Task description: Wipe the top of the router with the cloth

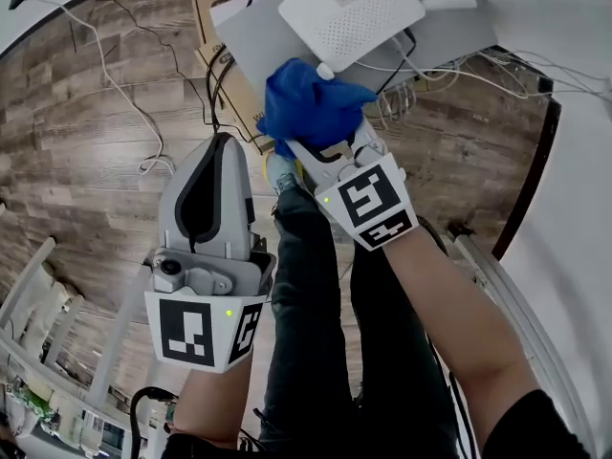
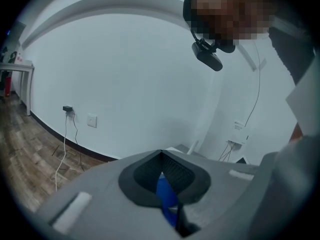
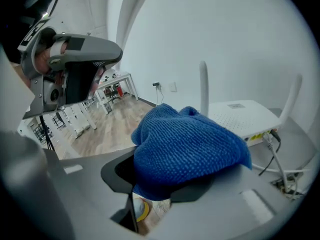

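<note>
Right gripper (image 1: 311, 151) is clamped on the blue cloth (image 3: 190, 149), which is bunched over the jaw tips and hangs forward of them. Left gripper (image 2: 161, 160) is held back and low, jaws together with nothing gripped; the blue seen through its gap is judged to be the cloth beyond it. The white router (image 1: 349, 12) lies on the grey tabletop (image 1: 251, 36) just past the cloth. The cloth is at its near edge, and contact with the top cannot be confirmed. Step in hand is judged to be the first pass, hardly begun. The bunch should be lowered so that cloth, not jaw, meets the perforated top. Pressure should be kept light, since the housing looks light and is likely to slide. Strokes are best run along the length of the top and stopped short of the upright antennas (image 3: 203, 84). The cables (image 3: 275, 154) plugged into the side facing the right gripper should not be snagged, as a tug there could drag the unit off its spot. If it shifts, one edge could be steadied with the closed left gripper. The grip on the cloth should be held firm throughout, because a loose fold is likely to catch on an antenna.
</note>
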### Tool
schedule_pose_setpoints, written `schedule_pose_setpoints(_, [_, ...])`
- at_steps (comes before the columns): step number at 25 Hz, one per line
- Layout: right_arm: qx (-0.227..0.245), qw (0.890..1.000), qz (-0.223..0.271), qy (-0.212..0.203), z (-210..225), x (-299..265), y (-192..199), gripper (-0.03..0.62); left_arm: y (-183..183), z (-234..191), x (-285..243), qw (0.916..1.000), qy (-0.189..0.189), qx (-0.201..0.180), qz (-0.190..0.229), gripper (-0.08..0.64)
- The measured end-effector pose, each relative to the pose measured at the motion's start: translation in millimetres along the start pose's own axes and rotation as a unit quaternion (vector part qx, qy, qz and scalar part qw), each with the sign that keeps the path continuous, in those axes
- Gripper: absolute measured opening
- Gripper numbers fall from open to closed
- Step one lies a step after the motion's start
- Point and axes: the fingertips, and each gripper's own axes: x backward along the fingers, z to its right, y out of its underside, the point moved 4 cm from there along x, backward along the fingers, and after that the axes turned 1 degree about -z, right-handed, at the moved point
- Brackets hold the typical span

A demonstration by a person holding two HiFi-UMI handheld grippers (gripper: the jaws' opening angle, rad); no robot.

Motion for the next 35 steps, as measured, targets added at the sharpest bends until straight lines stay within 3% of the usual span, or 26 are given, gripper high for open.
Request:
schedule_pose_setpoints(6, [-0.004, 0.999, 0.016, 0.027, -2.4, 27.0, -31.7, 0.170, -17.1, 3.7, -2.7, 0.9996, 0.029, -0.001, -0.002, 0.000])
schedule_pose_setpoints(15, [-0.020, 0.997, 0.045, 0.054, 10.5, 75.2, -67.1, 0.170, -65.6, 29.8, -34.6, 0.9944, 0.097, -0.042, 0.001, 0.000])
schedule_pose_setpoints(20, [-0.052, 0.993, 0.066, 0.078, 41.0, 107.4, -58.6, 0.170, -72.2, 53.4, -46.4, 0.9945, 0.093, -0.047, 0.004, 0.000])
schedule_pose_setpoints(25, [-0.068, 0.990, 0.066, 0.105, 100.5, 120.2, -42.7, 0.170, -68.7, 80.8, -68.6, 0.9961, 0.075, -0.047, 0.003, 0.000])
schedule_pose_setpoints(31, [-0.065, 0.994, 0.032, 0.085, 154.0, 96.6, -21.6, 0.170, -47.9, 117.2, -98.7, 0.9985, 0.049, -0.025, -0.002, 0.000])
schedule_pose_setpoints(35, [-0.072, 0.994, 0.035, 0.070, 175.2, 89.8, -14.5, 0.170, -30.1, 135.7, -124.9, 0.9991, 0.039, -0.016, -0.001, 0.000])
